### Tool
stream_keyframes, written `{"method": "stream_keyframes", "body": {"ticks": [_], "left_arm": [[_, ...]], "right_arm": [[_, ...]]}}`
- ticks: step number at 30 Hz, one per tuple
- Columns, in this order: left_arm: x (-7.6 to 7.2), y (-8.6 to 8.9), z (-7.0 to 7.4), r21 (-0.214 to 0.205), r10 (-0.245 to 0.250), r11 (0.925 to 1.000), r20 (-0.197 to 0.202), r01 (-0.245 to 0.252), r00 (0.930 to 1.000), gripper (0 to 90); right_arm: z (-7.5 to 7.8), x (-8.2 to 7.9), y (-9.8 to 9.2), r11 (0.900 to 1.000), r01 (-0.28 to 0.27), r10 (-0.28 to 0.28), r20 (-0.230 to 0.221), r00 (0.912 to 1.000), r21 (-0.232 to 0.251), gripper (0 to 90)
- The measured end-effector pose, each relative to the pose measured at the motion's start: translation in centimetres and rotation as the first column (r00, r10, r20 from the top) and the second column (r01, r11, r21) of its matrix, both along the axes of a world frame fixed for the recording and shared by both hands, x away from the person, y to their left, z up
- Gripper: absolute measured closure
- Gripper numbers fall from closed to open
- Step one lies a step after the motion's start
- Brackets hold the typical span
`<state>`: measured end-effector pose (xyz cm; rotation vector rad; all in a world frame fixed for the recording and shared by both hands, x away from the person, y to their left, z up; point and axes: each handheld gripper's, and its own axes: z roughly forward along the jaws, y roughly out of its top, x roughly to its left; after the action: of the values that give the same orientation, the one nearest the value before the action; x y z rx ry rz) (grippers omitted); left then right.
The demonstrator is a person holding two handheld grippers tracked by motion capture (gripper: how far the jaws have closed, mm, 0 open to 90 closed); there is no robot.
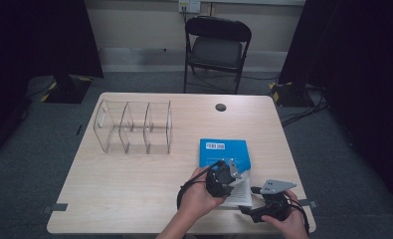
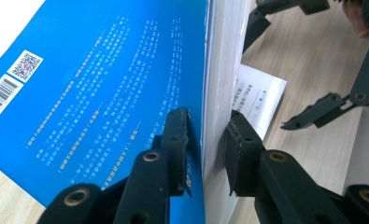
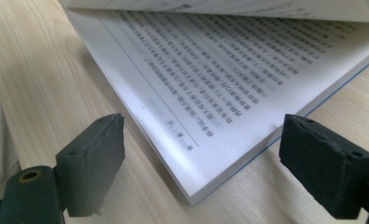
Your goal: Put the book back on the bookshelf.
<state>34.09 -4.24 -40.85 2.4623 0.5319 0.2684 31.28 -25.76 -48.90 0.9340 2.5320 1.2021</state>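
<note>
Lifting the blue cover and a wad of pages, the left claw (image 1: 227, 175) is clamped on the upper part of the book (image 1: 224, 153), which lies at the lower right of the worktop (image 1: 134, 189) in the high view. In the left claw's own view, one pad sits on the blue cover (image 2: 102, 93) and the other presses the white page block (image 2: 222, 70) from the far side, so that claw grips the cover together with a bundle of leaves. The right claw (image 1: 261, 211) waits at the bottom right of the high view, its jaws spread wide with nothing between them. Its own view looks along the worktop at the lower half of the book, where a printed page (image 3: 210, 84) lies bare and the raised leaves hang across the top edge of the frame.

By my reading, the opening of the book is partly done: the cover and front pages are up off the rest, and a text page is exposed. What seems left is to swing the lifted part over and lay it flat, or to have the open right claw pin or take the lower pages. A clear divided rack (image 1: 134, 127) stands untouched at the upper left of the worktop, well apart from the book; whether it has a part in this I cannot tell.
</note>
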Motion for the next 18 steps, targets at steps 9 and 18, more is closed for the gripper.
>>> {"method": "stream_keyframes", "body": {"ticks": [9, 18], "left_arm": [[0.17, -0.06, 0.55, -0.003, 0.019, 0.9998, -0.012, -0.019, 0.9998, 73.0], [0.35, -0.15, 0.99, 0.006, 0.027, 0.9996, -0.019, -0.027, 0.9994, 73.2]], "right_arm": [[-0.49, -0.04, 0.37, 0.9992, 0.006, -0.006, 0.001, 1.0000, -0.041, 13.9], [-0.64, -0.04, 0.45, 0.9984, 0.016, -0.016, 0.007, 0.9998, -0.054, 13.6]]}}
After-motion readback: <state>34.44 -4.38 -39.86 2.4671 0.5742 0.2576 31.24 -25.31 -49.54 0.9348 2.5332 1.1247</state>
